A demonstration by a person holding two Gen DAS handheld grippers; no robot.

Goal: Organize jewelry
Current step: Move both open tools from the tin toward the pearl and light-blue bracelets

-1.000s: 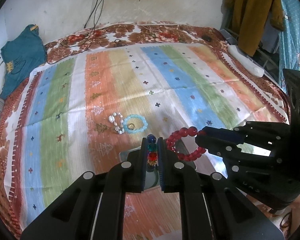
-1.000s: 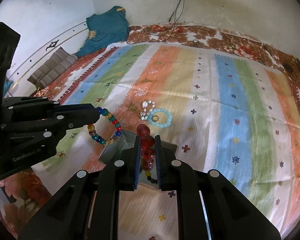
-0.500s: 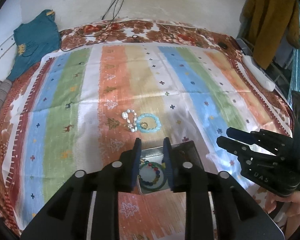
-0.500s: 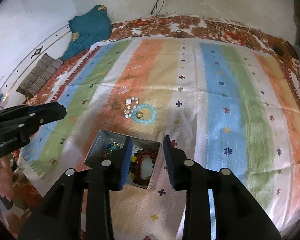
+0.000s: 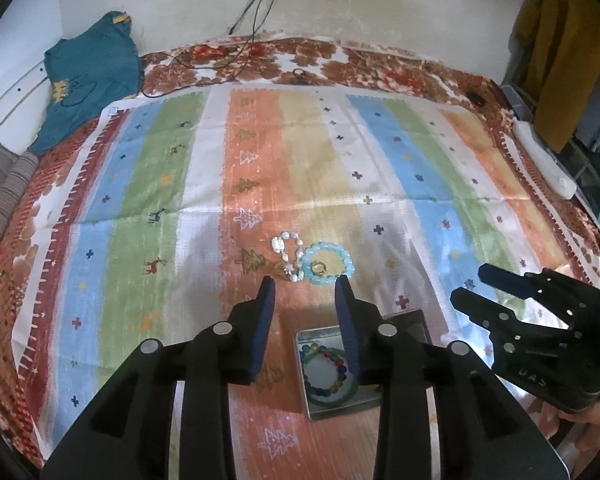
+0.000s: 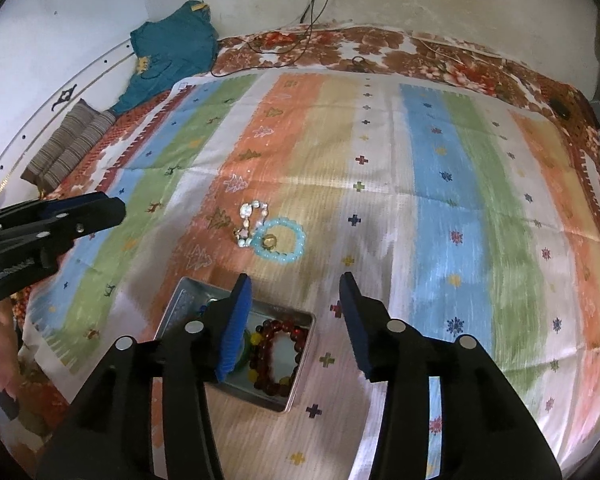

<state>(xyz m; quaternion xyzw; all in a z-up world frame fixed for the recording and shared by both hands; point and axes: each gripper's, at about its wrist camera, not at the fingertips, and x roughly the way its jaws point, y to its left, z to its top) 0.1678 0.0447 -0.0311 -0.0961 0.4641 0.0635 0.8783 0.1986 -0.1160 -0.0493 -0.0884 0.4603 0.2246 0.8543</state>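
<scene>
Left wrist view: our left gripper (image 5: 305, 286) has just been opening, and its jaws stand spread with nothing between them; the multicoloured bracelet (image 5: 327, 376) lies below in the metal tin (image 5: 342, 410). The right gripper (image 6: 294, 284) has also just been opening and is spread and empty, with the dark red bracelet (image 6: 276, 356) resting in the same tin beneath it.

What we judge to be left lies just beyond both sets of fingertips, on the far side of the tin: the pale blue bracelet (image 5: 327, 263), flat on the striped cloth (image 5: 380, 168), with a small gold ring (image 5: 318, 267) inside its loop, and the white bead bracelet (image 5: 287, 254) touching it on the left. That white string runs near to far.

Both grippers are about equally close; the white string lies nearer the left one, while the blue loop sits ahead of the right gripper, slightly to its left. The cloth around the cluster is open on every side. The only edge to mind is the tin's far rim on the way back.
</scene>
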